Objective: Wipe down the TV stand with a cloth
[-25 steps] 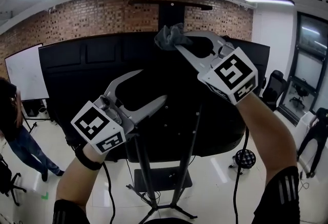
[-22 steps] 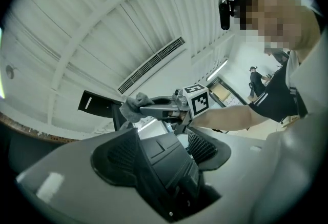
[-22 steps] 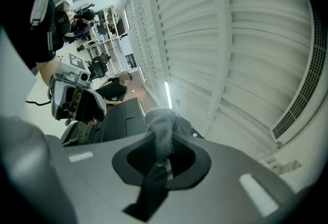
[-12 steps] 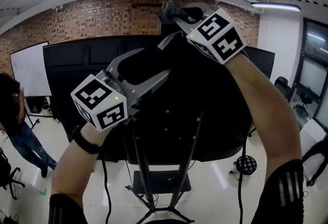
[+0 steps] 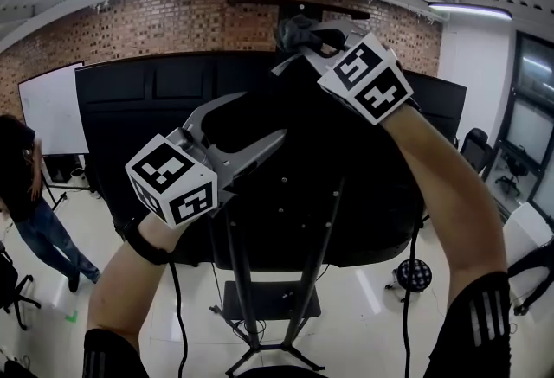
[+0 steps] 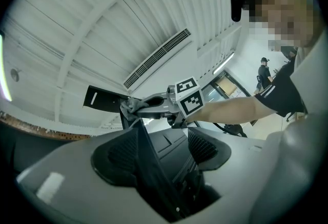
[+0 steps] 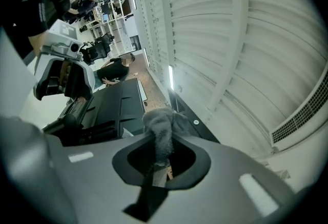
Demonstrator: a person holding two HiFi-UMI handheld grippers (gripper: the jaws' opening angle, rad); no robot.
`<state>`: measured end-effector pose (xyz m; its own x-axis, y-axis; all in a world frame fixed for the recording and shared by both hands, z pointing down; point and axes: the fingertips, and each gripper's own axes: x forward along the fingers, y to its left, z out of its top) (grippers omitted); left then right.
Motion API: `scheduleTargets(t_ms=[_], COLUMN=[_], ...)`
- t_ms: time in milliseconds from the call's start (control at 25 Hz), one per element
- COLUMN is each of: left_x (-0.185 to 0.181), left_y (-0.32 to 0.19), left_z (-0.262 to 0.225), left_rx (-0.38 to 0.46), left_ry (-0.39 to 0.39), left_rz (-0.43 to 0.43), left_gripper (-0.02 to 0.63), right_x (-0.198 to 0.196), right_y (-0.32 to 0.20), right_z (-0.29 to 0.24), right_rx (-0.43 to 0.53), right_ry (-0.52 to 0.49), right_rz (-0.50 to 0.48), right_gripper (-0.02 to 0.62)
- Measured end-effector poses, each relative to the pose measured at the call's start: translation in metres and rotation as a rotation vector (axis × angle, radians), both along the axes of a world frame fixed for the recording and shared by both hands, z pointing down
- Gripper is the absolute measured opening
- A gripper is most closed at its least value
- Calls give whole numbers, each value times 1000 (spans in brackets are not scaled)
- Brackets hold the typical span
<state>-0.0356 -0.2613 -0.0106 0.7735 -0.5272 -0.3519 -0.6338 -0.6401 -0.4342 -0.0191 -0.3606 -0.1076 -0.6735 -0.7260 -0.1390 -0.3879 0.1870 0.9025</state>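
Your left gripper (image 5: 260, 121) sits at about 8 o'clock in the head view with its jaws apart. Its own view shows a dark upright of the TV stand (image 5: 322, 240) rising between the pads, though you cannot tell whether either pad touches it. At 12 o'clock your right gripper (image 5: 305, 37) is raised high and clamped on the cloth (image 5: 293, 28), a small grey bunch. The cloth is pressed at or just beside the head of the stand, under the top bracket (image 5: 251, 1). It looks soft, light and limp, so it will likely fold over the jaw tips and give little push of its own. Pinch it deep in the bunch, as you have it, so that a thick wad stands ahead of the metal and no loose tail drags. The stand itself looks stiff, but it is tall on thin legs, so it may rock under a hard sideways rub. Around you, a person (image 5: 22, 195) stands at 9 o'clock beside a whiteboard (image 5: 48, 112), well apart from your reach. The screen's black back (image 5: 372, 195) fills the middle and crowds the uprights you mean to wipe. A cable hangs near a round stool (image 5: 414, 268) at 4 o'clock, and an office chair (image 5: 467, 147) waits at 3 o'clock.
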Motion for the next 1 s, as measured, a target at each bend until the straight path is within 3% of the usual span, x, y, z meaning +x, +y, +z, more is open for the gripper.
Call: scheduleTargets(t_ms=[520, 1000], left_x=[9, -2], left_y=[14, 16], left_z=[44, 95], left_rx=[-56, -130], left_ry=[15, 50], left_rz=[42, 28], left_gripper=[328, 328], right_x=[3, -4], right_y=[3, 0], right_z=[80, 169], right_rx=[3, 31], right_ry=[126, 335], right_rz=[86, 158], right_gripper=[35, 35])
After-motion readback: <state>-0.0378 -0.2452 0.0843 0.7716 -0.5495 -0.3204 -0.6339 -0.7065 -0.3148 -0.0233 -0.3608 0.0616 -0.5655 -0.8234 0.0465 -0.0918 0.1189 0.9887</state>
